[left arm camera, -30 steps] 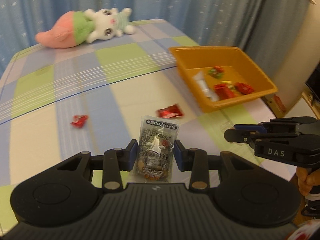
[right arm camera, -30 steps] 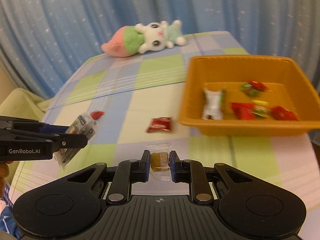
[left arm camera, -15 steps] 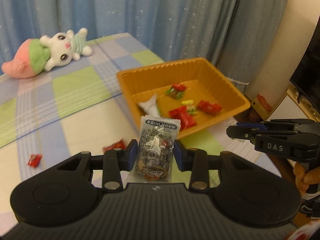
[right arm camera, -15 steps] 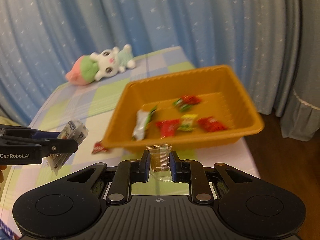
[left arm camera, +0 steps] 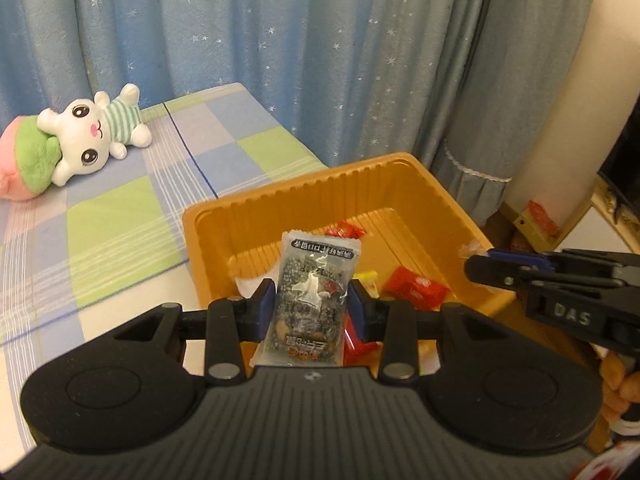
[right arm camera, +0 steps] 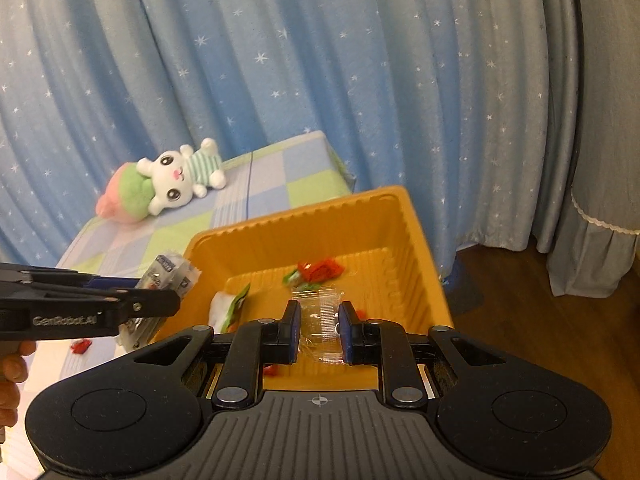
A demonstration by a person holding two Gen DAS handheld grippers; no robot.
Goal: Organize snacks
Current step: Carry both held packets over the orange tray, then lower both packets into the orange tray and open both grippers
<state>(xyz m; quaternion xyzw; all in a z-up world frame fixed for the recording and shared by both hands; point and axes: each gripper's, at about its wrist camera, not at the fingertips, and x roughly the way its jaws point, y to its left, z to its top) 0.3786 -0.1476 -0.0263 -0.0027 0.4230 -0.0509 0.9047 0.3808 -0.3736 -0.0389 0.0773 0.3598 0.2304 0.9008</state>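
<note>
Left wrist view: both tools over the orange tray (left arm camera: 404, 172)
left tool (left arm camera: 311, 307) clamps a grey snack packet (left arm camera: 314, 292), right tool (right arm camera: 319, 326) pinches a clear-wrapped candy (right arm camera: 322, 320)

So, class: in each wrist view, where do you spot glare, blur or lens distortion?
Left wrist view: glare flashes off the grey snack packet; curtain folds bow outward from fisheye distortion. Right wrist view: the clear wrapper and sweets in the orange tray look smeared; dark vignette fills the corners.
</note>
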